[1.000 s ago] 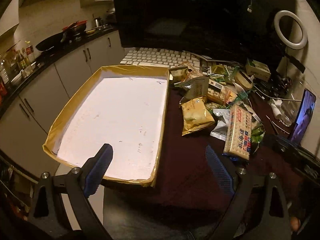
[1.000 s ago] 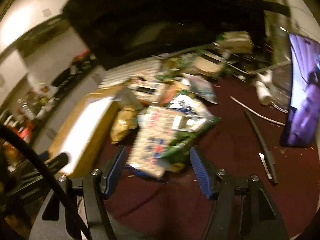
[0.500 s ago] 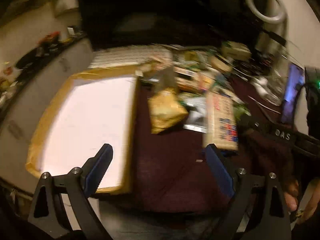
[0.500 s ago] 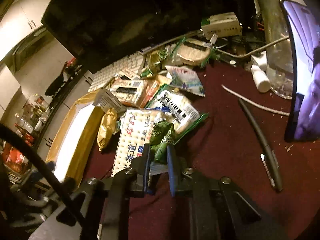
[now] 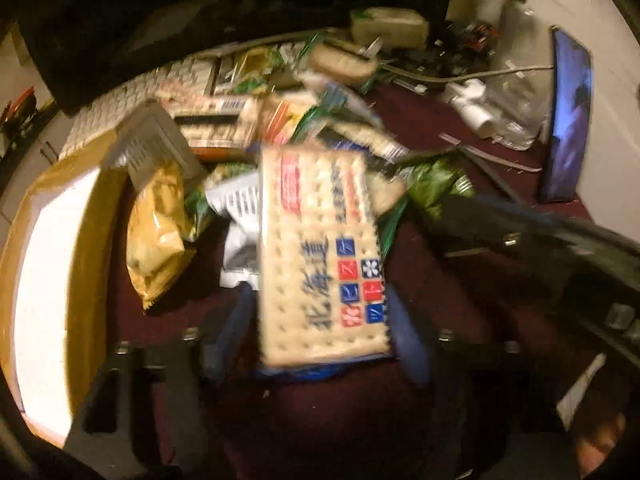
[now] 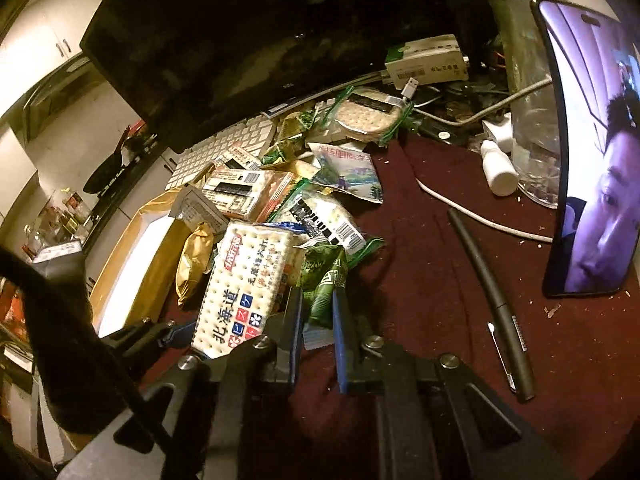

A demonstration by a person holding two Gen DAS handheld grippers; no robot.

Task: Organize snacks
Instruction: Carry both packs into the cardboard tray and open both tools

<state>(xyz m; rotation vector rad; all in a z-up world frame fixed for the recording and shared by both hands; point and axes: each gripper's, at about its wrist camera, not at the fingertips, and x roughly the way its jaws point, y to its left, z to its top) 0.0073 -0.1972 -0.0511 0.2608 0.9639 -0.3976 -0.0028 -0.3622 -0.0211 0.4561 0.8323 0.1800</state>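
A pile of snack packs lies on the dark red cloth. The big cracker pack with blue Chinese writing lies at the front of the pile; it also shows in the right wrist view. My left gripper has its blue fingers on both sides of the pack's near end; the view is blurred. My right gripper is shut on a small green packet beside the cracker pack. That packet shows in the left wrist view too.
A gold-rimmed white tray lies left of the pile. A yellow bag lies by it. A keyboard and dark monitor stand behind. A phone, a black pen and a white bottle are at right.
My left gripper has swung right from the tray to the cracker pack and narrowed around it. My right gripper closed on the green packet half a second ago and still holds it.
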